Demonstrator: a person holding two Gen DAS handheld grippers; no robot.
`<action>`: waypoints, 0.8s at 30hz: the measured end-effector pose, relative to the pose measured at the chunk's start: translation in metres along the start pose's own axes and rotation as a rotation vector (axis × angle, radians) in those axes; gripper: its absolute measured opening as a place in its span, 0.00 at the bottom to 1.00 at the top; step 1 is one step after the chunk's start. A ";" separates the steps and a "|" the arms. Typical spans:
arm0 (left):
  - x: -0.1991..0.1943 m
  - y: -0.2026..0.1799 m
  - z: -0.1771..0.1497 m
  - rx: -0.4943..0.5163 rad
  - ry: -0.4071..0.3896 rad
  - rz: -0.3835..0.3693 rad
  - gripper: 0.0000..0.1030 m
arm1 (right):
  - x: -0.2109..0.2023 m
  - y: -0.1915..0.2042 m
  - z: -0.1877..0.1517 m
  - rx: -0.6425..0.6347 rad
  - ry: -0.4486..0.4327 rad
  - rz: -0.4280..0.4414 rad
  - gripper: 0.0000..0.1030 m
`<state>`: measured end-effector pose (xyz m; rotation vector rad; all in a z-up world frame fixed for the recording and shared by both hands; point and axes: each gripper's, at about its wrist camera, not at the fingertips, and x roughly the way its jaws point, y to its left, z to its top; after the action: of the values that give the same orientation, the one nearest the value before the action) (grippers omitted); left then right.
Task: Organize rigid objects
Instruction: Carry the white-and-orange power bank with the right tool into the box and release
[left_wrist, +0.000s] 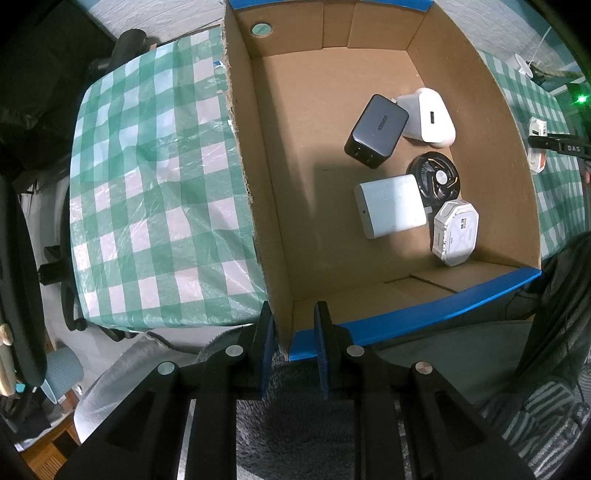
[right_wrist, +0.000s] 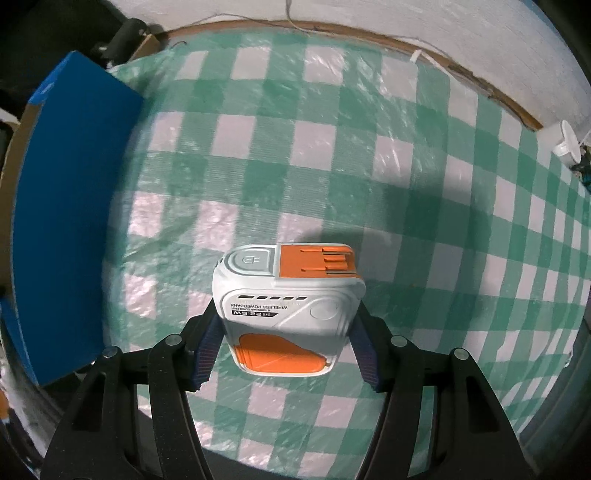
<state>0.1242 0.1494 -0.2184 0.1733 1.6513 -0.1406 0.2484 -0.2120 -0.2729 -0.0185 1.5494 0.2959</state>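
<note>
While the right tongs (right_wrist: 288, 332) clamp a white and orange wireless power bank (right_wrist: 286, 306) by its two long flanks, the pack sits over the green checked counter (right_wrist: 406, 184), and whether it rests on the cloth or hangs just above cannot be told. It looks dense and rigid, a hard plastic shell with rounded, fairly slick corners, so the flat side walls where the blue pads (right_wrist: 207, 350) press seem the soundest hold; a grip nearer the curved ends would likely let it twist or slide out. The blue-sided cardboard box (right_wrist: 74, 221) stands just to the left of it.

The left tongs (left_wrist: 293, 354) are set narrow but empty, straddling the near corner of that box (left_wrist: 424, 306) without visibly squeezing it. Inside lie a dark grey charger (left_wrist: 376, 131), a white plug adapter (left_wrist: 428, 114), a white flat charger (left_wrist: 389, 210), a black fan (left_wrist: 439, 179) and a white octagonal case (left_wrist: 456, 232), clustered toward the right wall, leaving bare floor on the left for a heavy pack.
</note>
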 end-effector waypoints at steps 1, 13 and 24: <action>0.000 0.000 0.000 0.000 0.000 0.000 0.19 | -0.005 0.005 -0.002 -0.007 -0.008 0.003 0.61; 0.001 0.001 0.000 0.005 -0.003 -0.002 0.19 | -0.077 0.063 0.001 -0.144 -0.070 0.059 0.61; 0.001 -0.001 0.000 0.014 -0.004 0.003 0.19 | -0.120 0.155 0.015 -0.298 -0.109 0.119 0.61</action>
<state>0.1243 0.1480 -0.2193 0.1860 1.6467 -0.1496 0.2336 -0.0810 -0.1278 -0.1421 1.3890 0.6105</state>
